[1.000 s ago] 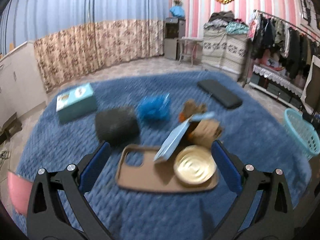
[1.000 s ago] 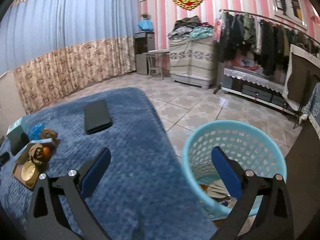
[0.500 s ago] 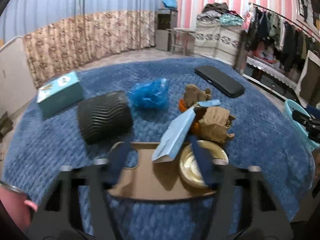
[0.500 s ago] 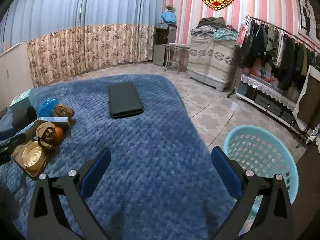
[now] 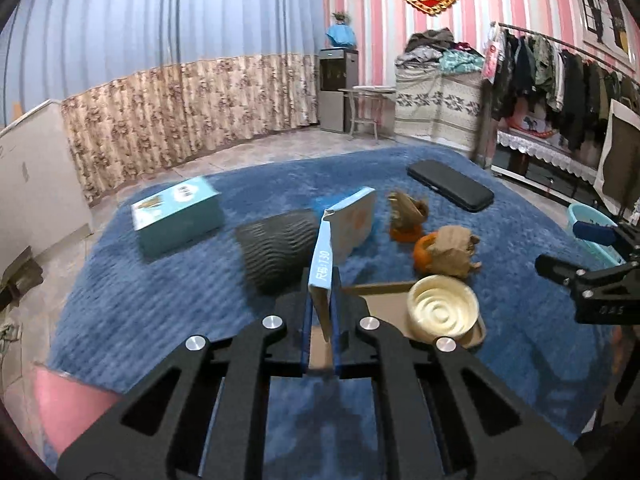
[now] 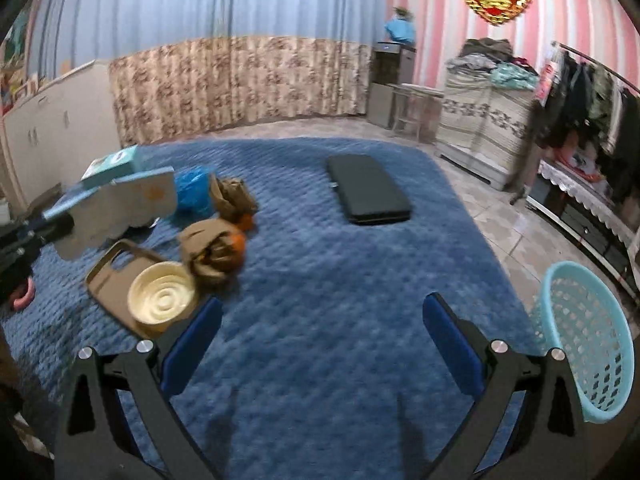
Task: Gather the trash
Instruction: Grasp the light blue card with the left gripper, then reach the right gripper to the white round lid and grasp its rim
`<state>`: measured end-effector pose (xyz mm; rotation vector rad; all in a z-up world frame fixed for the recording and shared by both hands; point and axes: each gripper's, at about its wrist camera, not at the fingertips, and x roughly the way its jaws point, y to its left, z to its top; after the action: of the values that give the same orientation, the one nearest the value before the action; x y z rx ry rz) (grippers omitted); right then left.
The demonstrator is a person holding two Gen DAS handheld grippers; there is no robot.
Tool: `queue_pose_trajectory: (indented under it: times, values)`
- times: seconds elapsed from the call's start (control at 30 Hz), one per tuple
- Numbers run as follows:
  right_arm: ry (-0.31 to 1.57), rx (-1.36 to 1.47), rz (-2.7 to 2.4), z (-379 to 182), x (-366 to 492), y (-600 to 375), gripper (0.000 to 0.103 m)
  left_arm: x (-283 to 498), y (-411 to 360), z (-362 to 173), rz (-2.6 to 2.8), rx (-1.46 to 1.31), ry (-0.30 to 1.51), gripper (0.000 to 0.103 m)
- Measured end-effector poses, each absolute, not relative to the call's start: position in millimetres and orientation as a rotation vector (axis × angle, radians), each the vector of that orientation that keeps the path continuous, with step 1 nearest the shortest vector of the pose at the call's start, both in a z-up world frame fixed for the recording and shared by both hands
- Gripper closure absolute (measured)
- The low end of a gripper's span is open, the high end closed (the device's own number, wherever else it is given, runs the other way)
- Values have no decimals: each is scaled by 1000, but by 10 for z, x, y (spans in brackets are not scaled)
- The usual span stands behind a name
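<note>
Left fingers (image 5: 306, 312) around flattened carton (image 5: 344, 228)

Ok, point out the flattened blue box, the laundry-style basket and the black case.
flattened blue box (image 5: 347, 222), left wrist view, its broad face
basket (image 6: 588, 344), right wrist view, its mesh wall
black case (image 6: 368, 189), right wrist view, its top

"尺码:130" on the flattened blue carton's (image 5: 321, 269) spine; "045" on right gripper (image 5: 608, 310).
</note>
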<state>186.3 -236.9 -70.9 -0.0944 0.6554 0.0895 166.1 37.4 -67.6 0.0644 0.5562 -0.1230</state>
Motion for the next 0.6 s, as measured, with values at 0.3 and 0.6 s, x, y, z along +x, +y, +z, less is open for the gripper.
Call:
queue_pose_trajectory:
  times: [0.3,0.6]
  values:
    - [695,-136,200,-845,1845,-1638,5,1406,906,-631,-51,16,549,97]
    - [771,-131,182,-1068,1990,-1337,19,1320,1077,-634,-45,4,541,97]
